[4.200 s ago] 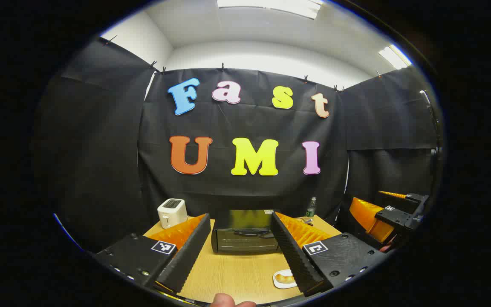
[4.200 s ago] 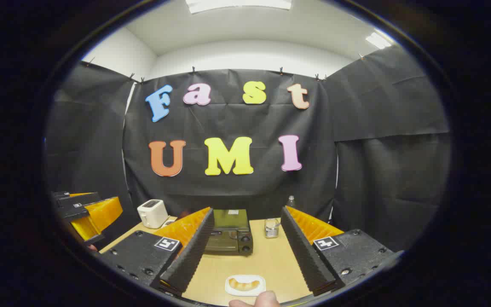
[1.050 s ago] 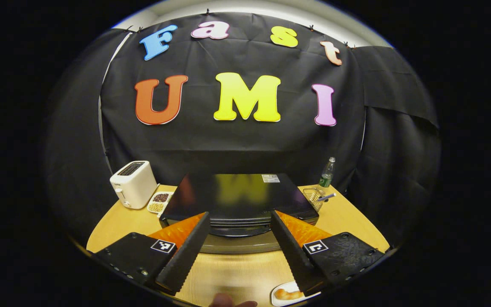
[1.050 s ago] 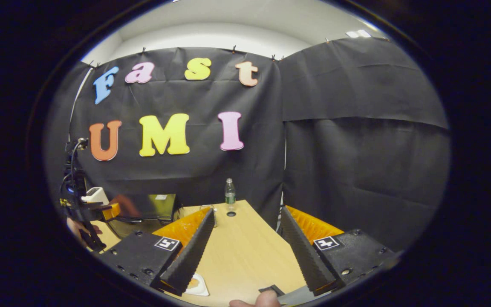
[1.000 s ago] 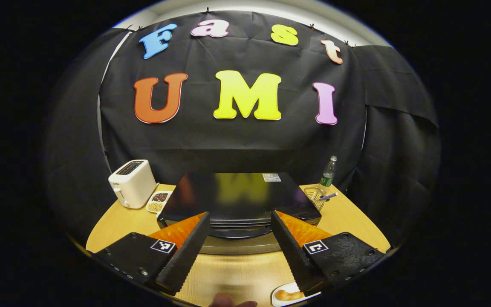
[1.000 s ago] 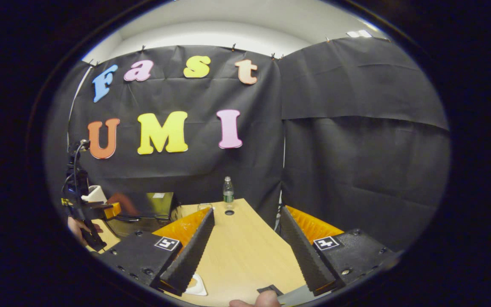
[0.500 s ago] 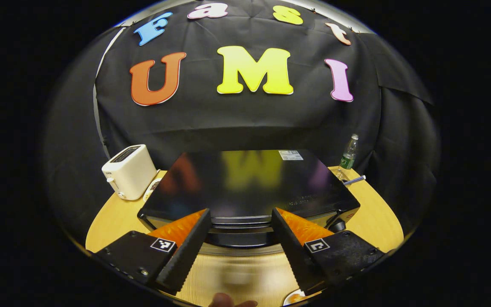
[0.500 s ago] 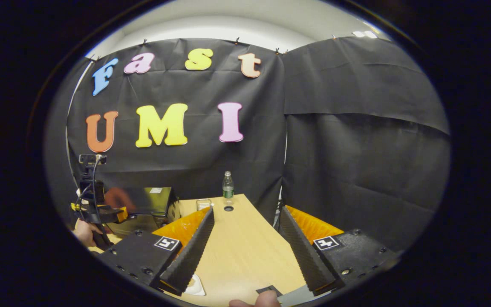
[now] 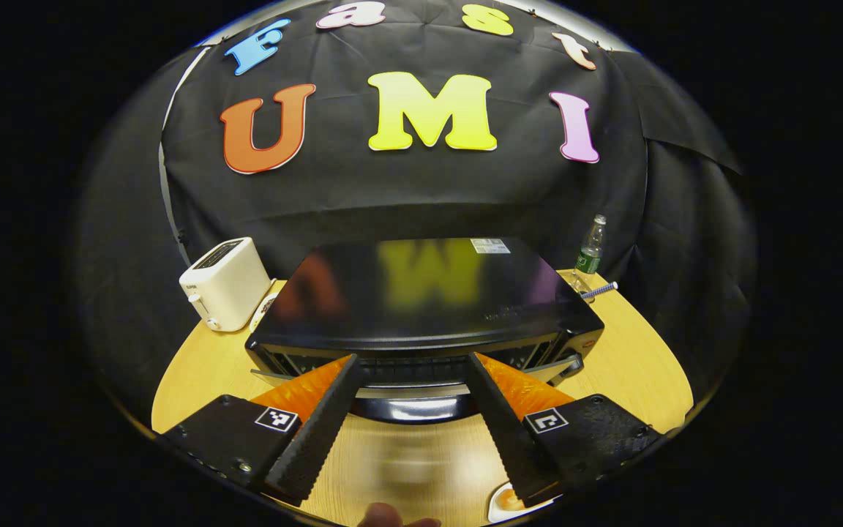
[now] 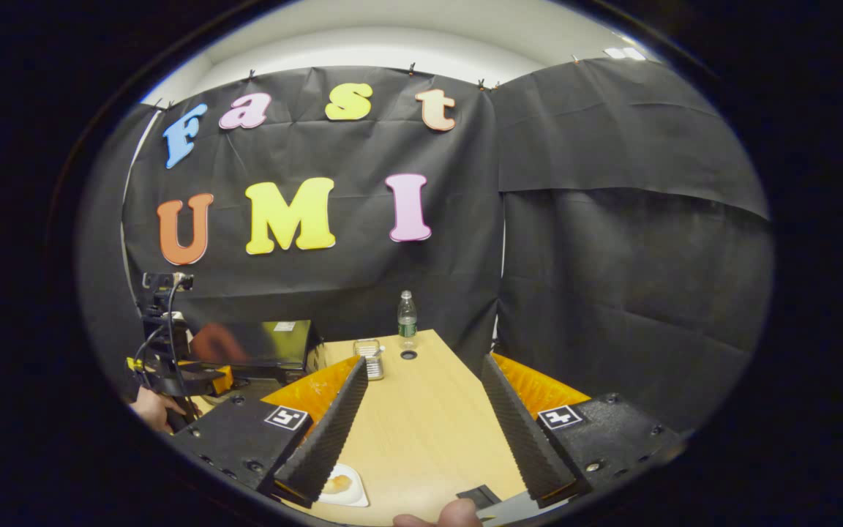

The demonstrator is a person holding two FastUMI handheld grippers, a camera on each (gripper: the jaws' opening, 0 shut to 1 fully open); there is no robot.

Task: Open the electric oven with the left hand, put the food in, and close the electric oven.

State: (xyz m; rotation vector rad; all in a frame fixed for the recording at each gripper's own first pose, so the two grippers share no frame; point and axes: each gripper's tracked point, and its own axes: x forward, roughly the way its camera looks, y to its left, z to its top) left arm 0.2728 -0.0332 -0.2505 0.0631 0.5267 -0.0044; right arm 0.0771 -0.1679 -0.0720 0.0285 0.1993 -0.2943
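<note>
The black electric oven [image 9: 421, 293] stands close in front of me in the left gripper view. Its door is tipped a little way out at the top, and a strip of the rack shows behind it. The door's handle [image 9: 410, 408] lies between the spread fingers of my left gripper [image 9: 410, 359], which is open and does not pinch it. The food, a piece of bread on a white plate [image 10: 341, 484], lies on the table beside my right gripper's left finger. My right gripper [image 10: 424, 360] is open over the table and holds nothing. Far left in that view are the oven [image 10: 260, 344] and the left gripper [image 10: 173, 377].
A white toaster [image 9: 225, 284] stands left of the oven. A water bottle [image 9: 590, 249] and a small wire basket [image 10: 370, 359] are at the table's back right. The wooden table [image 10: 421, 424] ends near the black cloth wall. A hand [image 10: 147, 406] holds the left gripper.
My left gripper has moved in on the oven and lowered to its handle. The door has come ajar, showing the rack. The right gripper view has shifted slightly; the plate shows more.
</note>
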